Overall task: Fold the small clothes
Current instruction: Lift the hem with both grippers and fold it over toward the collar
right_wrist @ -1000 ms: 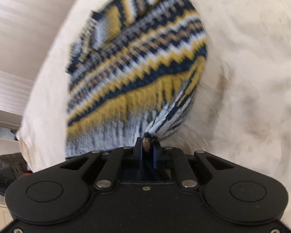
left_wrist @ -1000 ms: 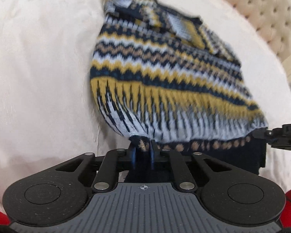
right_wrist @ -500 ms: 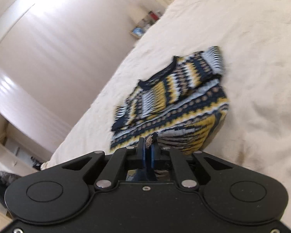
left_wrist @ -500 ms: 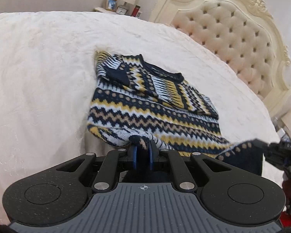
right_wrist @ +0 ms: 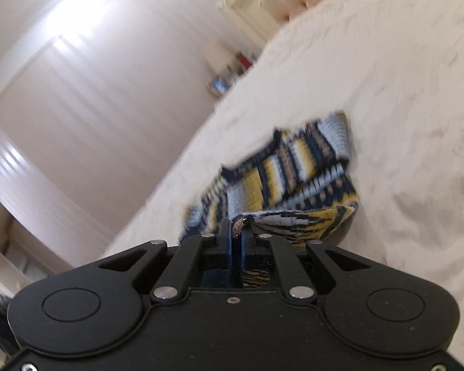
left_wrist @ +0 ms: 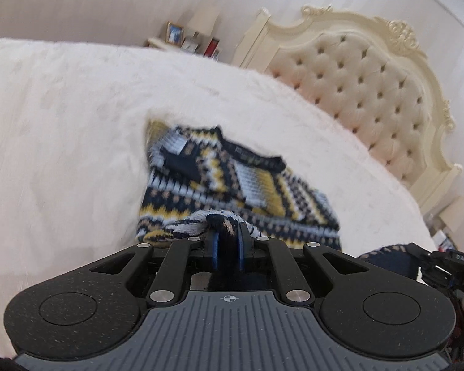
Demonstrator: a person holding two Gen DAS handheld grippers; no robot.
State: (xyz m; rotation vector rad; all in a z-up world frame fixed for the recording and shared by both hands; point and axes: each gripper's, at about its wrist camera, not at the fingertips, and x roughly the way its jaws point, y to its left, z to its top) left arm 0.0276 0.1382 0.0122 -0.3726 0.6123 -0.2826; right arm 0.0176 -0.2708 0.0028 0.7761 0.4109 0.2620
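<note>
Evidently, left wrist view: left gripper [left_wrist: 226, 238] jaws clamped on the sweater [left_wrist: 232, 185] hem, now lifted above the bed [left_wrist: 62, 123]; right wrist view: right gripper [right_wrist: 236, 241] likewise pinching the hem, raised; bottom-to-collar fold apparently under way.

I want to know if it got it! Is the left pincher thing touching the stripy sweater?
Touching. In the left wrist view, the left gripper has its blue pads shut on a bunched bit of the sweater, with knit squeezed between them.
</note>
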